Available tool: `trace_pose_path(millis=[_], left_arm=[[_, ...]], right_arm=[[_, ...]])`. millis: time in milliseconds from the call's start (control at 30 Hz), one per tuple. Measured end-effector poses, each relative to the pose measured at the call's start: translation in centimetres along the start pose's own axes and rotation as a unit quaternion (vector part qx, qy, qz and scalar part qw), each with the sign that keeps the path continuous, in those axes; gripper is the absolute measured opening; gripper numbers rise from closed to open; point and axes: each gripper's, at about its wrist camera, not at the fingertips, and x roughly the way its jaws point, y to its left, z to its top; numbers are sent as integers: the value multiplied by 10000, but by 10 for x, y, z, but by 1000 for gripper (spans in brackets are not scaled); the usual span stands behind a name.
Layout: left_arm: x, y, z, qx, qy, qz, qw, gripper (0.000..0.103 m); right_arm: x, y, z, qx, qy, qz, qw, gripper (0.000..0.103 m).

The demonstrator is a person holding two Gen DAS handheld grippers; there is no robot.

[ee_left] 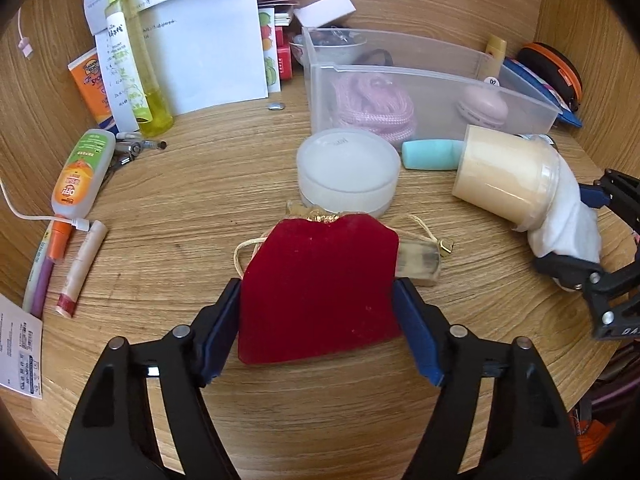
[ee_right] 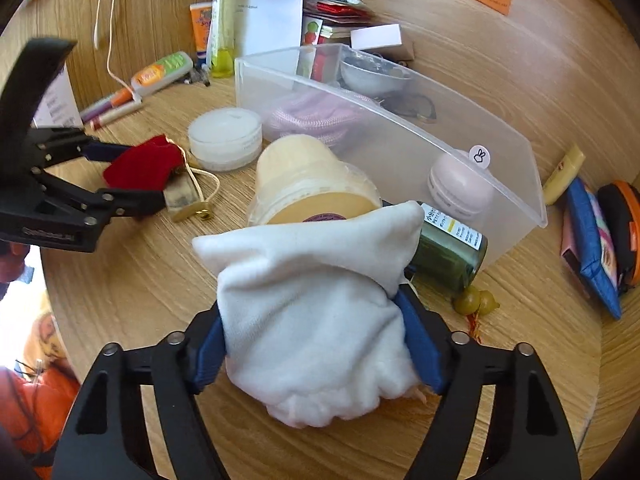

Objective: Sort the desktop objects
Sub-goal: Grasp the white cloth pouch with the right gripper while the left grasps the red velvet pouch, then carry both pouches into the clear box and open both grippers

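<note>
So from where I'm standing, both claws are loaded up and the whole thing comes down to where the clear plastic bin (ee_left: 432, 92) sits relative to each one.

The left gripper (ee_left: 318, 300) has its blue pads pressed against both sides of a red velvet pouch (ee_left: 320, 288), which lies flat on the wooden desk (ee_left: 200, 184) with its gold drawstring mouth pointing away from the claw. So it's gripped across its width, long axis running straight ahead. The bin is ahead and off to the right of it, with a round white tub (ee_left: 348, 170) sitting directly in the path between pouch and bin.

The right gripper (ee_right: 316, 336) is clamped on a white fleece bag (ee_right: 316, 300) that's bunched up and leaning on a cream jar (ee_right: 304, 188) lying on its side. The bin's front wall (ee_right: 400, 148) is right behind that jar, so the right hand looks like the nearer one to the bin by a fair bit.

My guess is both things go up and over into the bin, and the left one has to clear that tub first. A green glass jar (ee_right: 452, 256) lies tipped just right of the white bag, easy to bump.
</note>
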Motion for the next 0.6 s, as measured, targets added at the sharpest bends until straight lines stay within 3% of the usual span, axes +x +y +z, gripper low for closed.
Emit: trace_pose_path(millis=[33,67,133,600], left_arm=[[-1,0,0,-4,-15,5,10000,64],[-1,1,0,-3,-30,4,10000,50],[-3,2,1,-12,-12,25,10000,41],[-30,20,11,-328,-409,-27,9986,37]], right_arm=[[-1,-1,0,60,-6,48,10000,72],[-3,-2,0,116,-17,86,9999,72],[-6,-2,-1,181,-43,153,9997,72],[-42,-11,-4,529,-356,165,9978,72]])
